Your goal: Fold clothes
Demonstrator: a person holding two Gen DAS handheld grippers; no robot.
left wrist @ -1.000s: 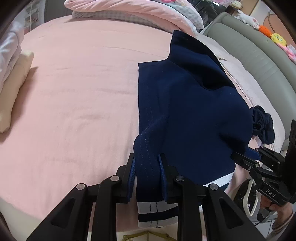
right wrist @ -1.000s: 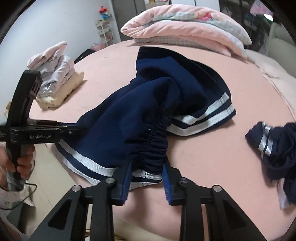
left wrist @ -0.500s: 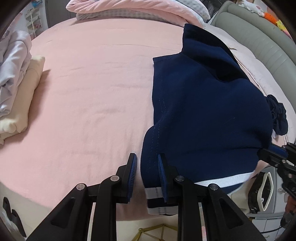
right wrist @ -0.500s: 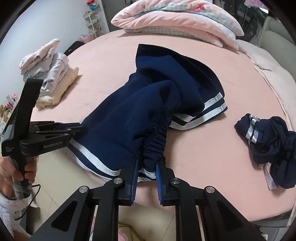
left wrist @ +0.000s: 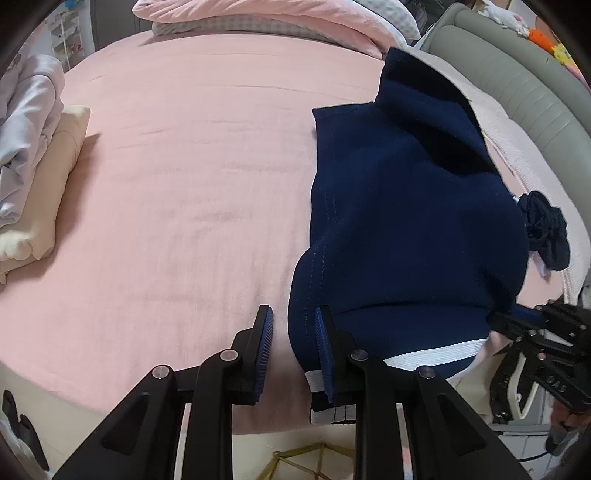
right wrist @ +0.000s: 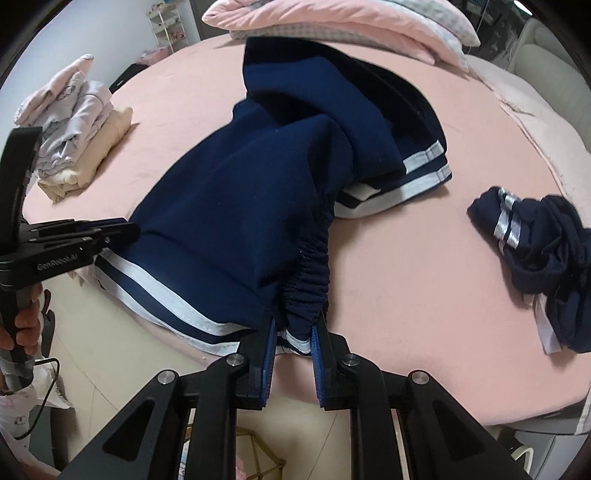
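A navy garment with white side stripes (left wrist: 406,221) lies on the pink bed, its near end at the bed's front edge; it also shows in the right wrist view (right wrist: 236,214). My left gripper (left wrist: 293,323) has its jaws apart at the garment's hem corner; the cloth rests against the right finger only. My right gripper (right wrist: 293,328) is shut on the gathered elastic waistband (right wrist: 308,280) and holds it at the bed's edge. The left gripper also shows in the right wrist view (right wrist: 129,230), at the striped hem.
A second crumpled navy garment (right wrist: 543,254) lies to the right on the bed (left wrist: 184,184). A stack of folded pale clothes (right wrist: 74,122) sits at the left. Pink duvets (left wrist: 258,18) are piled at the back. A grey padded headboard (left wrist: 535,92) curves along the right.
Both grippers have drawn the garment towards the bed's front edge. My left gripper, shut on the hem a second ago, has opened. My right gripper has closed on the waistband.
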